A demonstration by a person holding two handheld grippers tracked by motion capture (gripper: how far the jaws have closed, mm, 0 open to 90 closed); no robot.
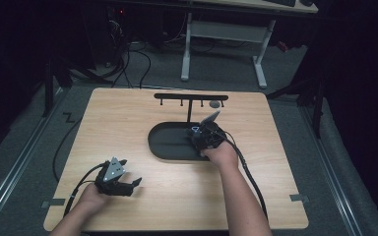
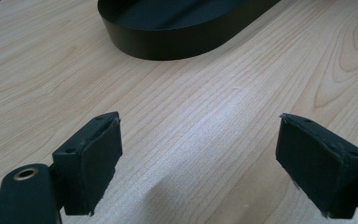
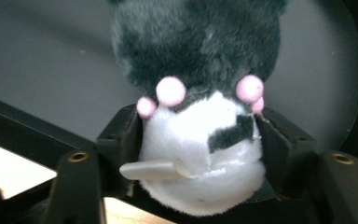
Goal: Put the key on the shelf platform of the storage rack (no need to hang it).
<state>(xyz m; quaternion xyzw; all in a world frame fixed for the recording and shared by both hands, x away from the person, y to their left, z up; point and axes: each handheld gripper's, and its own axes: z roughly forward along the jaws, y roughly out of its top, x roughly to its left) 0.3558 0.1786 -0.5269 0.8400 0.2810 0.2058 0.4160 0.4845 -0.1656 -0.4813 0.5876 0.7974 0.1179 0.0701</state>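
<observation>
Right gripper view: plush toy (image 3: 200, 140) bears blank tag.

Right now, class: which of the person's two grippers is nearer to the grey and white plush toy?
Right. The right gripper has the plush toy between its jaws, over the black tray. The left gripper sits apart on the bare table.

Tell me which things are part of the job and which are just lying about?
Part of the job:
- plush toy, between the right claw jaws
- black oval tray beneath it

Just lying about:
- black peg rack
- left claw, open over bare table
</observation>
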